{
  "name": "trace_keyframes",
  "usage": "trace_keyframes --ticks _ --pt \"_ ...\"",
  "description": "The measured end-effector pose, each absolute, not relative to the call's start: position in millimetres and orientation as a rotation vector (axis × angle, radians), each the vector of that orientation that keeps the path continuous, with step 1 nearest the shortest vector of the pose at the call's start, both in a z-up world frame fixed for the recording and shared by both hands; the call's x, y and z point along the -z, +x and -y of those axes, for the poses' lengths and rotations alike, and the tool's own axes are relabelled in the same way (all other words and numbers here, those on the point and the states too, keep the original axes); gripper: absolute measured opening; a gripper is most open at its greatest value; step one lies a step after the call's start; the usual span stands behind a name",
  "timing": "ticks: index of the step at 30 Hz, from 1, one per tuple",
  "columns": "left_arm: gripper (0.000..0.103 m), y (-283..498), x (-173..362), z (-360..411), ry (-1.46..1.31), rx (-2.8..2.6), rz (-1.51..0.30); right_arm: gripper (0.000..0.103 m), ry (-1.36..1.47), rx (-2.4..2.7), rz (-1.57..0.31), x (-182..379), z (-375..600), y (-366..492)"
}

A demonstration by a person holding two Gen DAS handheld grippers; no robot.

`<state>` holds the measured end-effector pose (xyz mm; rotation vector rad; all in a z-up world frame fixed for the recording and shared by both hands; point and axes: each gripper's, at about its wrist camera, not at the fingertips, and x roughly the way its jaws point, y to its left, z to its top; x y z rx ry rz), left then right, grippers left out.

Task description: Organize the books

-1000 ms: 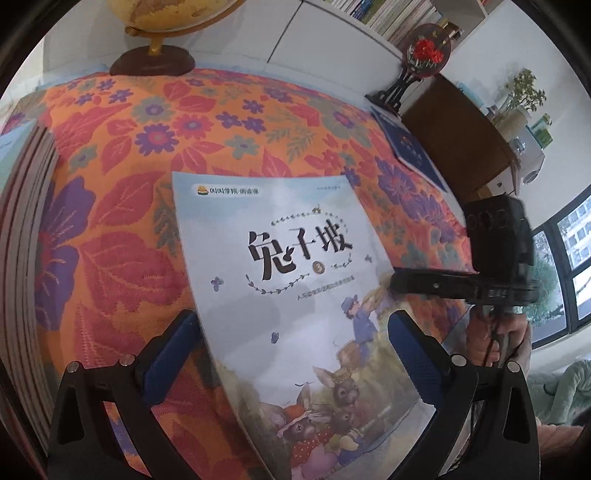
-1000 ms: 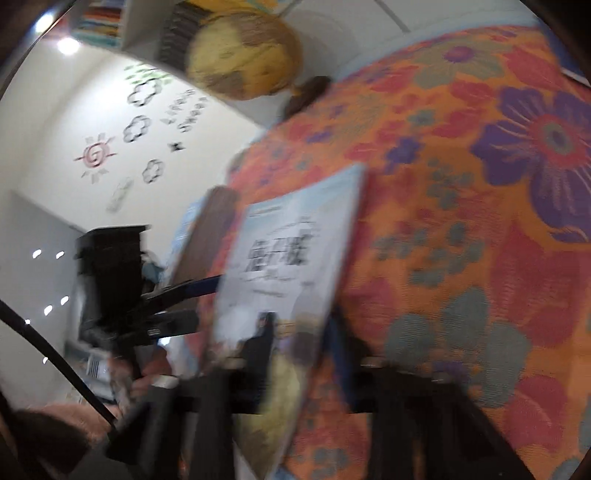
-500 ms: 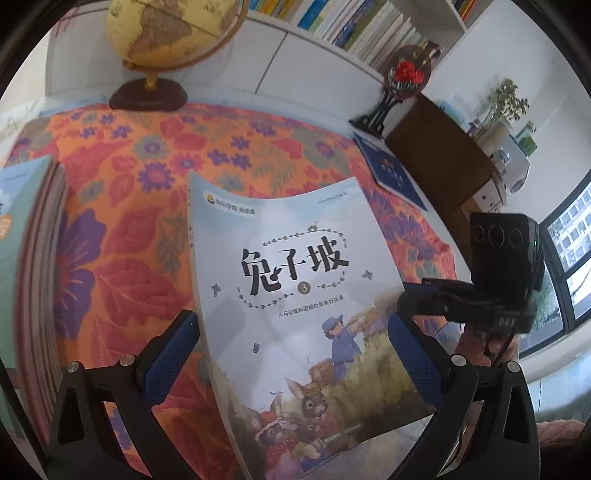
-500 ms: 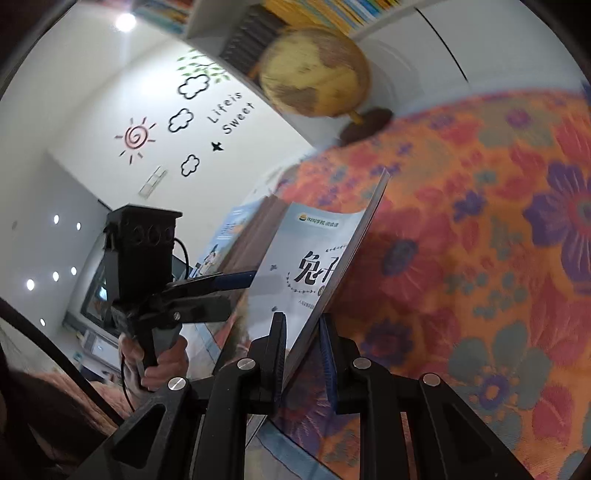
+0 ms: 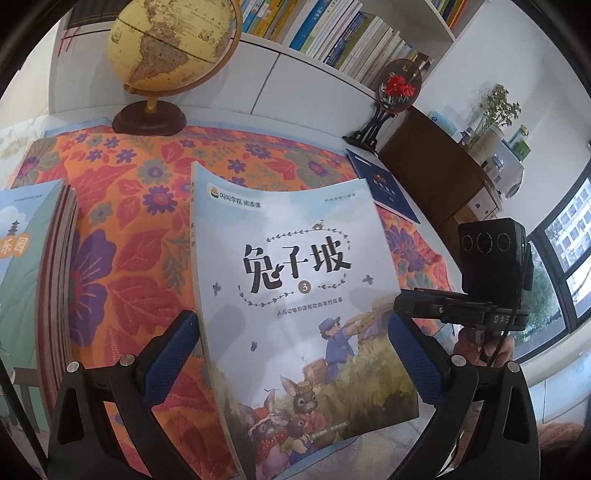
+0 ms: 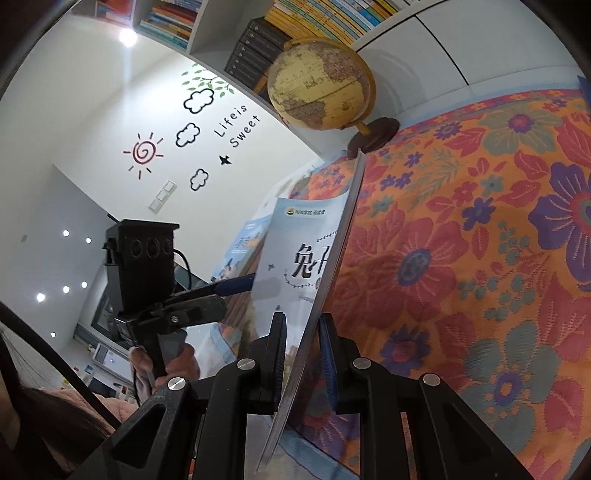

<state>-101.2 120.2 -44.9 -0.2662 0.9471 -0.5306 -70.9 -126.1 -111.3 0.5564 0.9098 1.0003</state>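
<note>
Stack of books point(image 5: 33, 280) cut off at left edge, small words on blue booklet point(image 5: 384, 188) too tiny to read, shelf book point(image 5: 332, 33) tops cut off

One thin picture book point(image 5: 295, 295) with rabbits on its cover is up off the counter point(image 5: 122, 229). One stack of similar books point(image 5: 44, 266) sits at the left; how many are in it I cannot count. One dark blue booklet point(image 5: 384, 188) lies flat near the far corner. One globe point(image 5: 166, 48). One round red-flower ornament point(image 5: 399, 86) on a black stand. Two sets of tongs, the left tongs point(image 5: 291, 362) and the right tongs point(image 6: 303, 358). One potted plant point(image 5: 495, 110). The shelf books point(image 5: 332, 33) above run in rows, too many to count.
</note>
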Motion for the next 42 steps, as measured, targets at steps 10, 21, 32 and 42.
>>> trace_keyframes --ticks 10,21,32,42 --pt "0.101 -79 41 -127 -0.347 0.501 -1.035 0.019 0.677 -0.833 -1.082 120 115 -48" --pt "0.101 -82 -6 -135 -0.289 0.422 -0.976 0.019 0.721 -0.839 -1.103 70 101 -27" --pt "0.101 -95 -41 -175 -0.319 0.376 -0.897 0.019 0.724 -0.897 -1.148 43 63 -27" --pt "0.101 -102 -57 -233 -0.324 0.285 -0.857 0.019 0.711 -0.971 -1.182 28 -11 -28"
